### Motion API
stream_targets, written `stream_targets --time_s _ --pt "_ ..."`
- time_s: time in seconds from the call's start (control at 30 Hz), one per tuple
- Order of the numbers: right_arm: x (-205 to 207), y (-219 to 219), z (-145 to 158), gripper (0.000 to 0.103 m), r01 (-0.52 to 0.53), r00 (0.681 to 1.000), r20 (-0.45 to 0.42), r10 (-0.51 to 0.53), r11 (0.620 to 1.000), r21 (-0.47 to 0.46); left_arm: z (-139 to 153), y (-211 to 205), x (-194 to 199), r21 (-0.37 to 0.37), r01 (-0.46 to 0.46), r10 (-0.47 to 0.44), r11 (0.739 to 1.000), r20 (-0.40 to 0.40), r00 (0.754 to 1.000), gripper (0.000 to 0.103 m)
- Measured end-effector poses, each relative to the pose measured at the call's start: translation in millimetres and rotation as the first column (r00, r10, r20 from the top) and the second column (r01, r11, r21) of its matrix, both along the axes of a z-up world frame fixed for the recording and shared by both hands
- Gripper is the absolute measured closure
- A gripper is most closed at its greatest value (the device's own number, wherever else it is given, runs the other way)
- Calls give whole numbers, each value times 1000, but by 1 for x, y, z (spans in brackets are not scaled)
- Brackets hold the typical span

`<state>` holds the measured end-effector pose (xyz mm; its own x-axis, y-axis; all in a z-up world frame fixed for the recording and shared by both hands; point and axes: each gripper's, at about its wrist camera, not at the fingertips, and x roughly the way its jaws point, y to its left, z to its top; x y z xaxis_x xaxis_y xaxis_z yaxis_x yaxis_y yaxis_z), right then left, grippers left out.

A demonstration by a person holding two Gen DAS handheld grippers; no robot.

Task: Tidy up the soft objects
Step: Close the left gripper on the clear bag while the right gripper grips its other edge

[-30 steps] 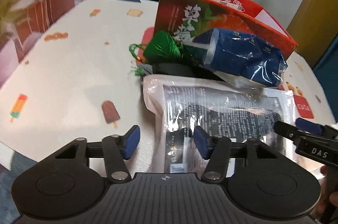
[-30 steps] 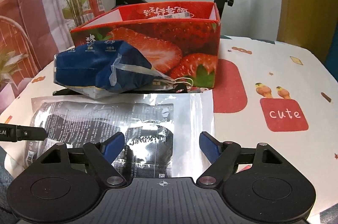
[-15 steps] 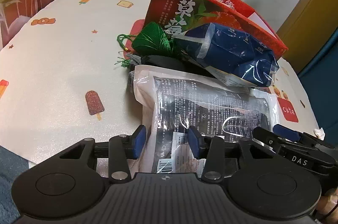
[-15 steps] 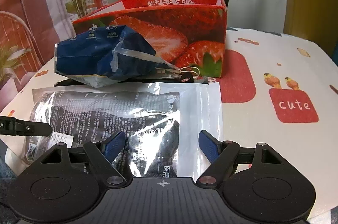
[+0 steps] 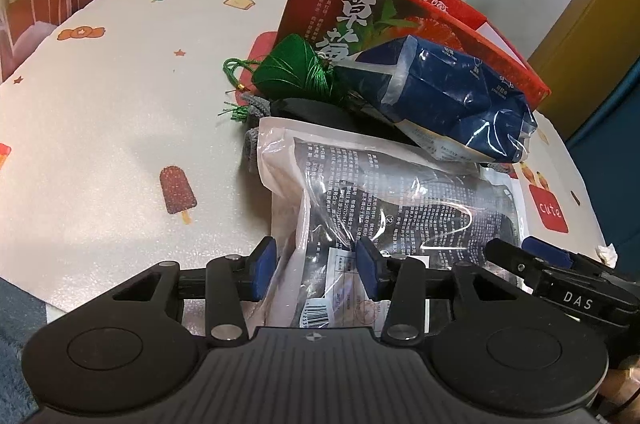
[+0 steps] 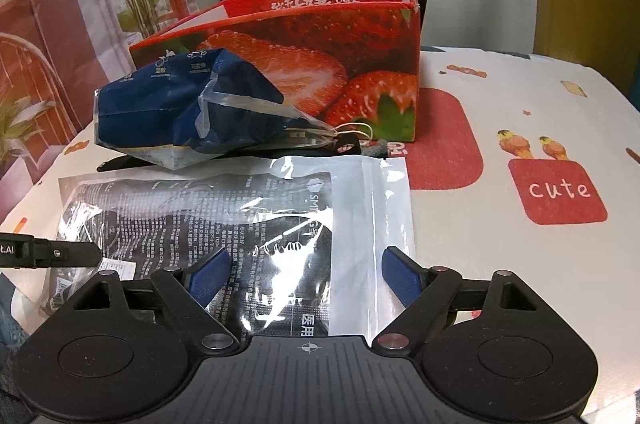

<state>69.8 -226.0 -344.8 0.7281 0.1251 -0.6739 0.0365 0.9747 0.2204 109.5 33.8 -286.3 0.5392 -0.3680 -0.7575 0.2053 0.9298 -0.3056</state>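
White patterned table carries my clear bag; left hand-held gripper pinches its corner, right hand-held gripper is opening around its other end.

Red strawberry-print box; blue bag.

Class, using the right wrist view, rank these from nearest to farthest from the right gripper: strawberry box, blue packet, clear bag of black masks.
1. Clear bag of black masks, between the jaws.
2. Blue packet, beyond it, left.
3. Strawberry box, behind, farthest.

Black left gripper with blue pads, silver screws, perhaps ribbed housing
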Motion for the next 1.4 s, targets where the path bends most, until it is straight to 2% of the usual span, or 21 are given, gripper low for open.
stream_targets --time_s 0.1,0.3,0.43,0.57,0.77,1.0,1.2,1.4 --pt "1 -3 -2 22 12 1000 0 -12 999 33 -1 0 0 4 2 -2 1000 3 1000 55" --pt "-1 3 0 26 -15 1000 7 14 999 32 -2 0 1 0 -9 9 1000 -3 1000 55" --pt "-1 15 2 26 -66 998 19 66 998 -8 -2 -1 0 5 -7 7 1000 0 1000 54" --pt "0 13 4 27 -38 999 21 39 999 -35 -2 0 1 3 -8 8 1000 -2 1000 51" --pt "2 -6 -3 25 17 1000 7 -17 1000 13 -4 2 1 2 -20 20 1000 -12 1000 47" --pt "8 -14 -11 20 28 1000 -2 -28 996 84 -3 0 0 16 -14 14 1000 -1 1000 47" --pt "10 -16 -17 20 18 1000 -6 -18 993 119 -3 -1 0 26 -12 12 1000 4 1000 47" --pt "6 -12 -13 36 -11 1000 0 11 990 141 -4 -2 0 28 -7 7 1000 4 1000 47"
